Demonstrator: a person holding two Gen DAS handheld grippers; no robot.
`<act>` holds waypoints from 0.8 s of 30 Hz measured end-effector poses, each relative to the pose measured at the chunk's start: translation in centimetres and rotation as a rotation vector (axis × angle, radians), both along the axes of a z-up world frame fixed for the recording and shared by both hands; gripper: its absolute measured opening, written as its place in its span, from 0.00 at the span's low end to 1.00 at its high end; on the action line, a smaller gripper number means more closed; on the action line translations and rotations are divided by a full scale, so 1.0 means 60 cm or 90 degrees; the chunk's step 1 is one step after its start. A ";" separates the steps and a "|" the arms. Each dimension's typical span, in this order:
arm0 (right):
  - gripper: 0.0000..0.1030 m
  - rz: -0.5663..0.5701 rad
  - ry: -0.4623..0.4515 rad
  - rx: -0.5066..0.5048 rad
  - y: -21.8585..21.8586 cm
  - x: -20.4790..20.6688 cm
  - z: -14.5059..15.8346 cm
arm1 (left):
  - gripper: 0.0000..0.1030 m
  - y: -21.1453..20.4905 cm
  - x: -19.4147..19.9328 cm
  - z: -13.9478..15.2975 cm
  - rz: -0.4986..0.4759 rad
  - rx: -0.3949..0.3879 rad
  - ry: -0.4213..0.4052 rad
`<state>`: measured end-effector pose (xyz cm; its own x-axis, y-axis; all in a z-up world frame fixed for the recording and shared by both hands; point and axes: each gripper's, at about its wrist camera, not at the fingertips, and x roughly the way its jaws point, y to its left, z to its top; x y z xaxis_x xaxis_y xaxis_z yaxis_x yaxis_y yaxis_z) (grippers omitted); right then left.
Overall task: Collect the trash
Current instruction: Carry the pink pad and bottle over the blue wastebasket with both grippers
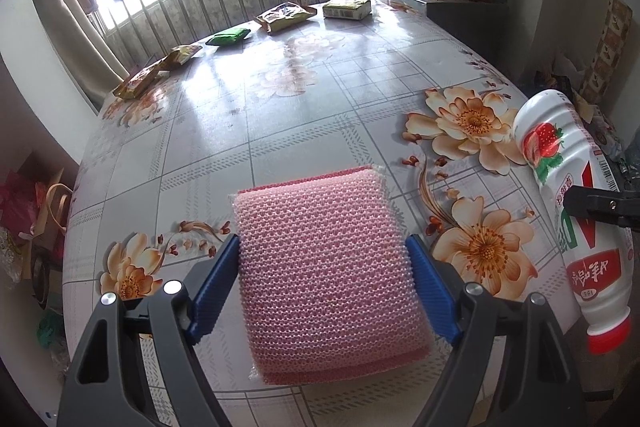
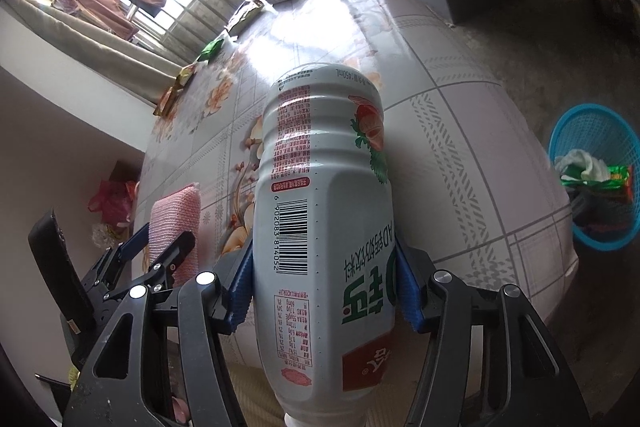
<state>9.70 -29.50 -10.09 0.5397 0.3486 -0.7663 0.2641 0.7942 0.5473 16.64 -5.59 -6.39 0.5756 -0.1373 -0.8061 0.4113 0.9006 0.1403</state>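
Left wrist view: left gripper (image 1: 326, 283) has its blue pads against both sides of the pink scrub sponge (image 1: 320, 267), pinching it low over the floral tablecloth (image 1: 280, 131); whether it is lifted clear is hard to judge. Snack wrappers (image 1: 286, 15) wait along the far edge.

Right wrist view: right gripper (image 2: 324, 287) clamps the white yoghurt-drink bottle (image 2: 326, 195), base pointing away. Step: pick-up. Next: carry both to the blue waste basket (image 2: 592, 131) on the floor, then release.

One pink sponge (image 1: 326, 271), one bottle (image 2: 324, 227), five packets and one blue basket (image 2: 592, 187).
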 end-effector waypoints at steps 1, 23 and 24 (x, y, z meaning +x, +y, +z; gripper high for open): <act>0.54 -0.001 -0.001 0.004 -0.001 -0.001 0.000 | 0.78 0.000 -0.002 0.002 -0.001 0.001 -0.003; 0.53 -0.125 -0.092 0.202 -0.129 -0.138 0.011 | 0.78 -0.125 -0.035 0.106 -0.165 -0.110 -0.003; 0.54 -0.155 -0.098 0.206 -0.155 -0.160 0.010 | 0.78 -0.153 -0.038 0.115 -0.192 -0.122 0.005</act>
